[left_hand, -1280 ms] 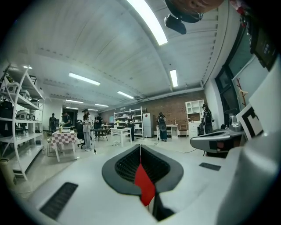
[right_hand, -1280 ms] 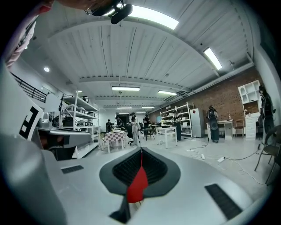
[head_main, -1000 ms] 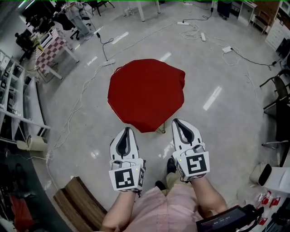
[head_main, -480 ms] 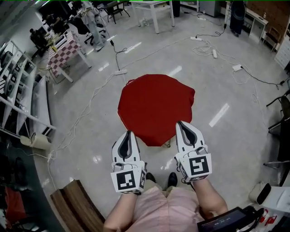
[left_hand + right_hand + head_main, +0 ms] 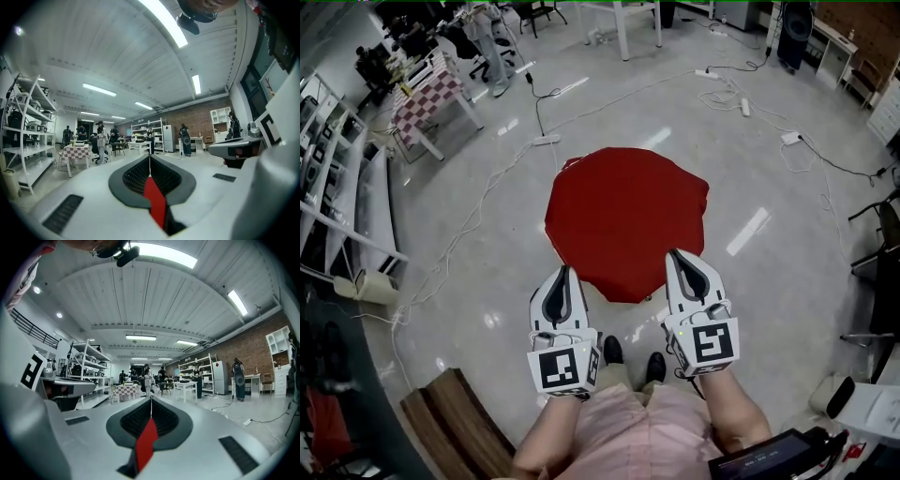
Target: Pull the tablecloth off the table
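Jaws clenched on both: left gripper (image 5: 562, 271) and right gripper (image 5: 673, 253) each show their jaws pressed together at the tip, held level side by side. A thin red sliver sits in each seam; whether it is cloth or part of the tool I cannot tell. No grip judged, since the tablecloth (image 5: 623, 220) lies flat and undisturbed. Shoes (image 5: 614, 350) below the grippers. Dead ahead at 12 o'clock is the red tablecloth, draped over a small table that is hidden underneath; its near hem hangs just past the gripper tips in the head view. Reads as thin, soft and light. It should bunch and slide readily and drag rather than lift as a sheet, and it could tug a light table along. Best hold: the near hanging hem, one gripper towards 11 and one towards 1, pinching a fold rather than a single edge. Beyond, pale floor (image 5: 487, 253) with loose cables (image 5: 539, 103) at 11 o'clock; a checked table (image 5: 427, 94) at 10.
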